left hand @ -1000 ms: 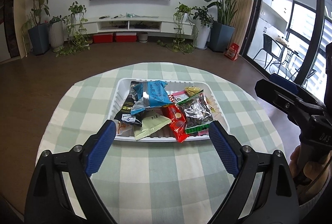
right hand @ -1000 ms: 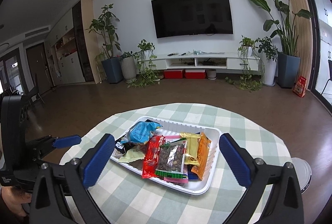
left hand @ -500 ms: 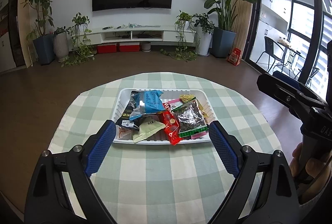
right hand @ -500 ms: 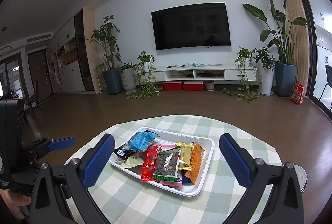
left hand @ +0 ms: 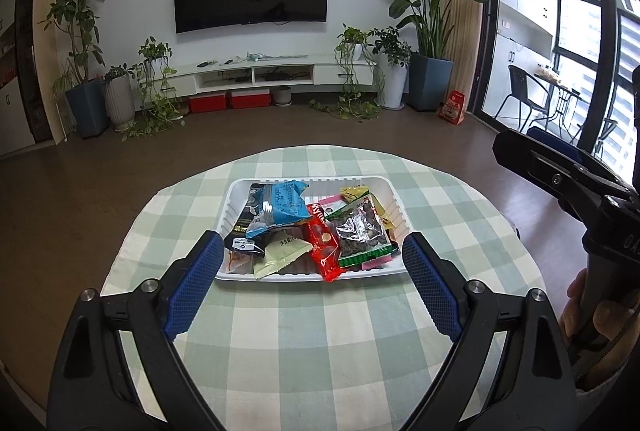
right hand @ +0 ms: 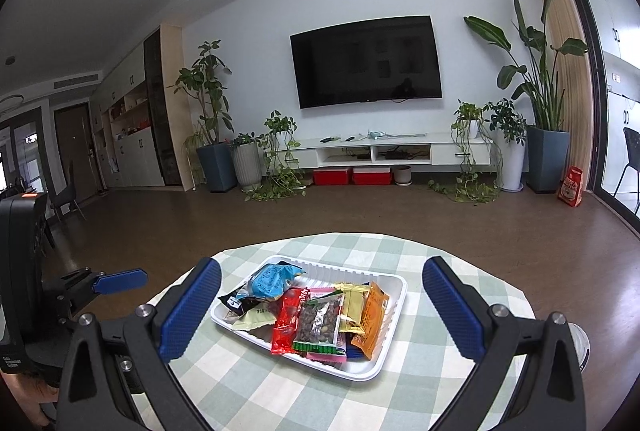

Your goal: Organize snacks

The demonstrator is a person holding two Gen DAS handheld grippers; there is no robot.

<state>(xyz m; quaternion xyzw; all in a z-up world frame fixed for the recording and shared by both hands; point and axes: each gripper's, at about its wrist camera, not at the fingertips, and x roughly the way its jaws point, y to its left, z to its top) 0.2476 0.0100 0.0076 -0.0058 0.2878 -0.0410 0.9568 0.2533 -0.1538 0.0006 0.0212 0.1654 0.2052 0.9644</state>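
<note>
A white tray [left hand: 394,197] [right hand: 394,297] sits on the round table with the green checked cloth [left hand: 320,331] [right hand: 440,335]. Several snack packets lie piled in it: a blue bag [left hand: 280,207] [right hand: 270,281], a red packet [left hand: 324,247] [right hand: 288,321], a clear bag of dark nuts [left hand: 360,231] [right hand: 320,323], a pale green packet [left hand: 280,251], an orange packet [right hand: 372,315]. My left gripper [left hand: 312,263] hangs open in front of the tray, nothing between its blue pads. My right gripper [right hand: 320,295] is likewise open and empty, back from the tray.
The right gripper's body and a hand [left hand: 592,311] show at the left wrist view's right edge; the left gripper [right hand: 116,281] shows at the right wrist view's left. Beyond the table lie brown floor, a TV wall [right hand: 366,61], potted plants and a glass door [left hand: 560,51].
Both grippers have drawn back and upward from the tray, so it looks smaller and farther off. Jaws stayed wide; the snacks have not moved.
</note>
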